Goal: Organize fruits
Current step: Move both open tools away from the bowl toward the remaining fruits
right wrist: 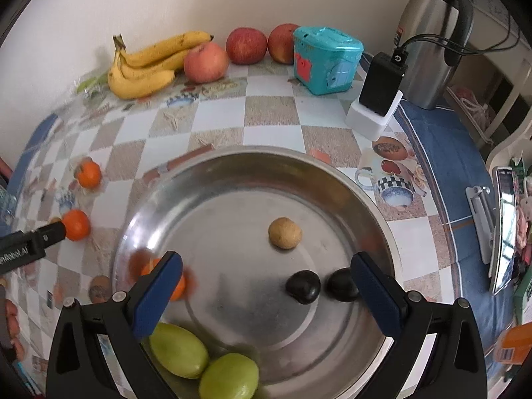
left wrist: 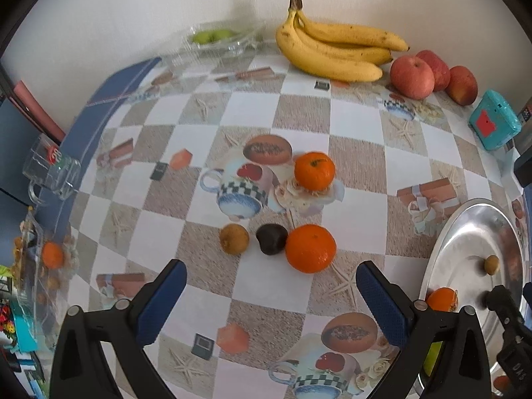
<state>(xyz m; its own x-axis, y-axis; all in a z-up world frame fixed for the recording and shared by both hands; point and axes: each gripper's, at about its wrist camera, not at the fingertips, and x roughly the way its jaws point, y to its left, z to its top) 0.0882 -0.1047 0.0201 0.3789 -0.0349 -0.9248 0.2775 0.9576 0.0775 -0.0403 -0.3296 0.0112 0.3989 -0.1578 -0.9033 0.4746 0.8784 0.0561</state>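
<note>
Across the lower frame, both spread tools, left (left wrist: 271,302) and right (right wrist: 266,294), hover: two tangerines (left wrist: 311,248) on the counter (left wrist: 362,153), two green fruits (right wrist: 178,349) in the steel pan (right wrist: 232,173).

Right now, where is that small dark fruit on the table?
In the left wrist view, the small dark fruit lies on the tablecloth mid-frame, between a small brown fruit and an orange tangerine, apparently touching the tangerine.

Two tangerines (left wrist: 311,248), brown (left wrist: 234,238) and dark fruit (left wrist: 271,238) on tablecloth — others in steel pan (right wrist: 212,173).
</note>
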